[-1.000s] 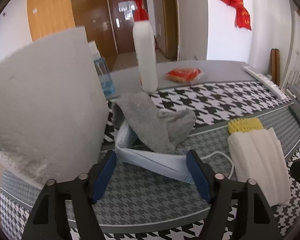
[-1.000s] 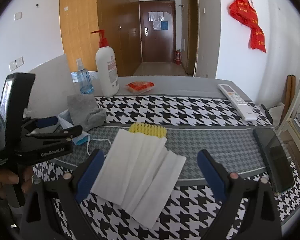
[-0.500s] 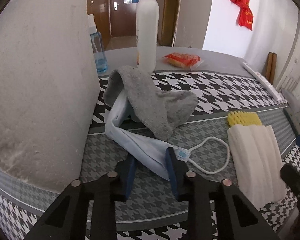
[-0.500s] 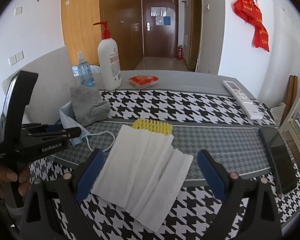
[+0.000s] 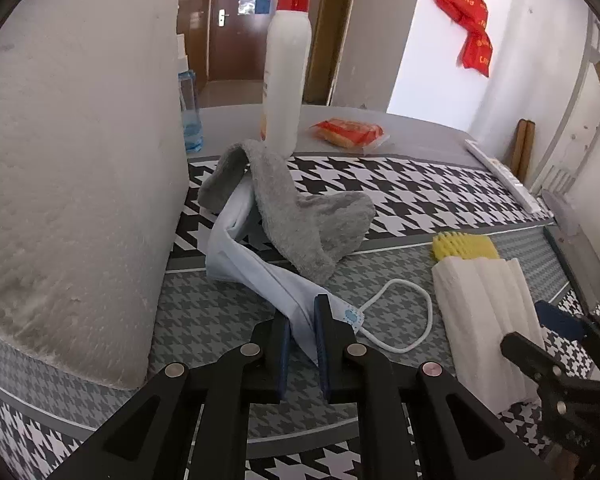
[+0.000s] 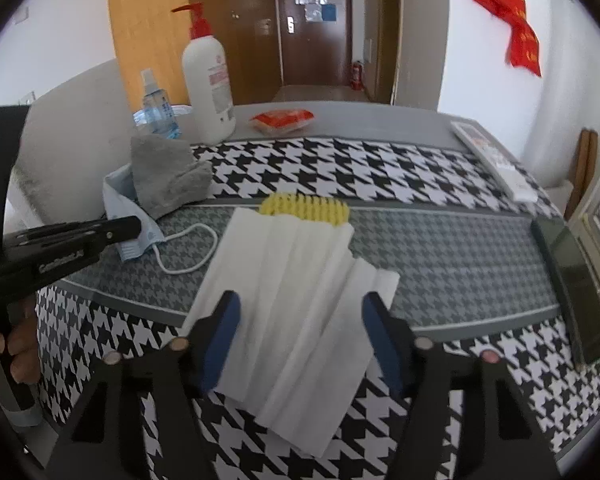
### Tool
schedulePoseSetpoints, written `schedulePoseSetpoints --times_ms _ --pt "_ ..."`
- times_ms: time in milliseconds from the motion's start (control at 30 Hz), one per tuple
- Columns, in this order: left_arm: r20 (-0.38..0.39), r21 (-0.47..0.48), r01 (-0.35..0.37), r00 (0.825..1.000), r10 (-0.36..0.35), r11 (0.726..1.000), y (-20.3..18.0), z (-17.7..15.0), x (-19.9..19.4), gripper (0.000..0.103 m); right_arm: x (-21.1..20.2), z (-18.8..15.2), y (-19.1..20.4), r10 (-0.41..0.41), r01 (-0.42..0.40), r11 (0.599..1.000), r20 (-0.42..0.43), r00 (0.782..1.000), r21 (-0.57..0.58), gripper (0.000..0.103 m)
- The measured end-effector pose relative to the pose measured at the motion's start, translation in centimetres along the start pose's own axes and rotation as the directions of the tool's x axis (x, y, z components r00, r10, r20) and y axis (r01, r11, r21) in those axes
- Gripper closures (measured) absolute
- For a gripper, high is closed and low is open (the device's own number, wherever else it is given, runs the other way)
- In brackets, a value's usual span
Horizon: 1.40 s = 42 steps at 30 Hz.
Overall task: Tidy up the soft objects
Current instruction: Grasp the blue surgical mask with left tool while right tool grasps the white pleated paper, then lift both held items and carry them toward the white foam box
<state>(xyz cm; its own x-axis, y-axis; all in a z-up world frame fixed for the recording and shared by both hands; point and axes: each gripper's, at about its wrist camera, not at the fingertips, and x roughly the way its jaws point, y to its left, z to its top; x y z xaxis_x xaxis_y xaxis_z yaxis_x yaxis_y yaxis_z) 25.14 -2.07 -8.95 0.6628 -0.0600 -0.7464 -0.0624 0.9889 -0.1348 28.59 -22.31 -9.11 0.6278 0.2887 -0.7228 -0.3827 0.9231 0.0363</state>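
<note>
face mask (image 5: 260,276): pale blue, lying on the desk (image 5: 204,320) just left of the folded white cloth, its near end between the left jaws
left gripper (image 5: 302,330): jaws have just been closing and now pinch the mask's near end; white ear loop (image 5: 400,316) trails toward the folded cloth
folded white cloth (image 6: 296,300): landmark, flat on the houndstooth mat at the near edge
right gripper (image 6: 300,326): jaws have just been narrowing, astride the cloth's near part, pads not pressing it
yellow sponge (image 6: 304,205): touching the cloth's far edge
grey towel (image 5: 300,216): draped over the mask, beyond and left of the cloth
pump bottle (image 6: 208,80): far left of the cloth, upright
</note>
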Motion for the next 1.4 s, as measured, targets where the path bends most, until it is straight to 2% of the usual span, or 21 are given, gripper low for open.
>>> schedulePoseSetpoints --times_ms 133,167,300,367,667,733,1033,1067,1100,1167,1367,1400 --pt "0.003 0.008 0.0 1.0 0.0 1.0 0.0 -0.2 -0.5 0.091 0.4 -0.3 0.1 -0.002 0.002 1.0 -0.031 1.0 0.002 0.047" --pt "0.006 0.01 0.003 1.0 -0.003 1.0 0.0 -0.2 -0.7 0.091 0.4 -0.3 0.1 0.0 0.0 1.0 -0.034 0.999 0.003 0.052" --pt "0.018 0.018 0.009 1.0 -0.01 1.0 -0.3 -0.3 -1.0 0.091 0.2 -0.3 0.6 0.028 -0.028 1.0 -0.037 0.999 -0.006 0.081" --pt "0.028 0.021 0.015 1.0 -0.015 1.0 -0.3 -0.2 -1.3 0.091 0.1 -0.4 0.8 0.022 -0.023 1.0 -0.034 0.999 -0.01 0.087" --pt "0.095 0.058 0.023 0.995 -0.028 0.998 -0.8 -0.2 -3.4 0.096 -3.7 -0.3 0.3 -0.002 0.0 0.999 0.048 0.999 0.037 0.088" --pt "0.106 0.061 0.027 0.994 -0.033 0.998 -0.7 -0.3 -3.9 0.097 -4.3 -0.4 0.4 0.013 -0.015 0.999 0.052 0.999 0.031 0.088" --pt "0.124 0.082 0.024 0.992 -0.034 0.996 -0.4 -1.3 -5.3 0.097 -3.2 -1.7 -0.1 -0.036 0.036 0.997 -0.01 0.999 0.062 0.087" --pt "0.128 0.084 0.024 0.991 -0.034 0.996 -0.3 -1.4 -5.5 0.097 -3.1 -1.9 -0.1 -0.037 0.038 0.997 -0.013 0.999 0.063 0.083" --pt "0.129 0.088 0.023 0.991 -0.035 0.996 -0.3 -1.5 -5.6 0.097 -3.1 -2.1 -0.1 -0.04 0.042 0.997 -0.023 0.999 0.064 0.072" --pt "0.131 0.092 0.024 0.991 -0.036 0.995 -0.3 -1.6 -5.8 0.097 -3.2 -2.5 -0.3 -0.043 0.044 0.996 -0.027 0.999 0.073 0.062" --pt "0.127 0.104 0.023 0.991 -0.036 0.994 -0.5 -2.0 -5.9 0.097 -3.6 -4.2 0.2 -0.052 0.055 0.996 -0.04 0.998 0.069 0.063" --pt "0.127 0.103 0.023 0.991 -0.036 0.994 -0.5 -2.1 -5.9 0.097 -3.6 -4.3 0.3 -0.048 0.051 0.996 -0.041 0.998 0.069 0.073"
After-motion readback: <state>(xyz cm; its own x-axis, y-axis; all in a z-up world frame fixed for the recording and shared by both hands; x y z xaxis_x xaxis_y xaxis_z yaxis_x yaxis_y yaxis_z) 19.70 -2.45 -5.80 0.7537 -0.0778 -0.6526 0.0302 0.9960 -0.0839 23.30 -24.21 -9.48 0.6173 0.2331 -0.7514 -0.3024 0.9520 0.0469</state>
